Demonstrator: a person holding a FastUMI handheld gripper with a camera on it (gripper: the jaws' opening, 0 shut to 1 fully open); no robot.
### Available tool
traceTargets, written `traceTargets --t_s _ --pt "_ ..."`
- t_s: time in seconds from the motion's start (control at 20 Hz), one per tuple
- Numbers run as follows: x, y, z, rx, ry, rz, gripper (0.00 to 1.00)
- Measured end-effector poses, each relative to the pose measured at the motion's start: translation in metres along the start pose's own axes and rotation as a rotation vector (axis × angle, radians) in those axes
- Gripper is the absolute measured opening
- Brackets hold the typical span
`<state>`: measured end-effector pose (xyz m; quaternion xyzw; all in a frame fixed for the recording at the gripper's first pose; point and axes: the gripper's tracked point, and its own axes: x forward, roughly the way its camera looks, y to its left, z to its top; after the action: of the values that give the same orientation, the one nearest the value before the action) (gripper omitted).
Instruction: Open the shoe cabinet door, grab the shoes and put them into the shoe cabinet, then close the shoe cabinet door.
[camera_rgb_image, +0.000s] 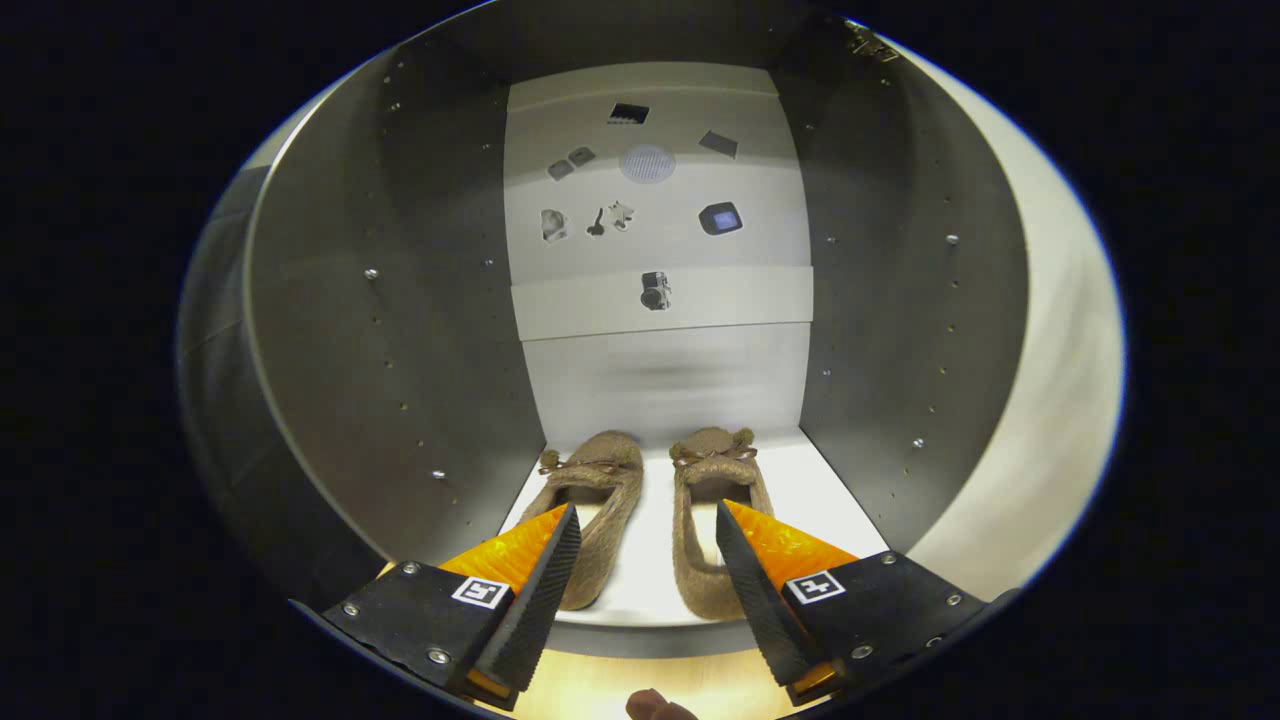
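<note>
Two furry brown slippers with small bows, the left slipper (598, 500) and the right slipper (708, 520), lie side by side on the white bottom shelf (810, 490) inside the open shoe cabinet, toes toward the back wall. My gripper (647, 530) is open at the cabinet's front edge, its fingers (548, 580) spread wide over the heels of both slippers. Nothing is pressed between them. The cabinet's dark side walls (400, 330) rise left and right. The pale door (1040, 380) stands swung open at the right.
The white back panel (660, 200) carries several small dark fittings and a round vent. A fingertip (655, 706) shows below the gripper. Light wooden floor lies under the cabinet's front lip.
</note>
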<state>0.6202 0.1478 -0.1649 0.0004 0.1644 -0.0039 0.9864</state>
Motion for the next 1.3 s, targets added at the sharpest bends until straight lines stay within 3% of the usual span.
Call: traceTargets --t_s 0.7,1.05,1.3 --pt "-0.218 0.007 -0.05 0.076 -0.002 -0.04 0.87" --pt "-0.312 -0.01 -0.042 0.064 -0.059 0.131 0.87" --pt "-0.382 -0.064 -0.046 0.022 -0.091 0.226 0.87"
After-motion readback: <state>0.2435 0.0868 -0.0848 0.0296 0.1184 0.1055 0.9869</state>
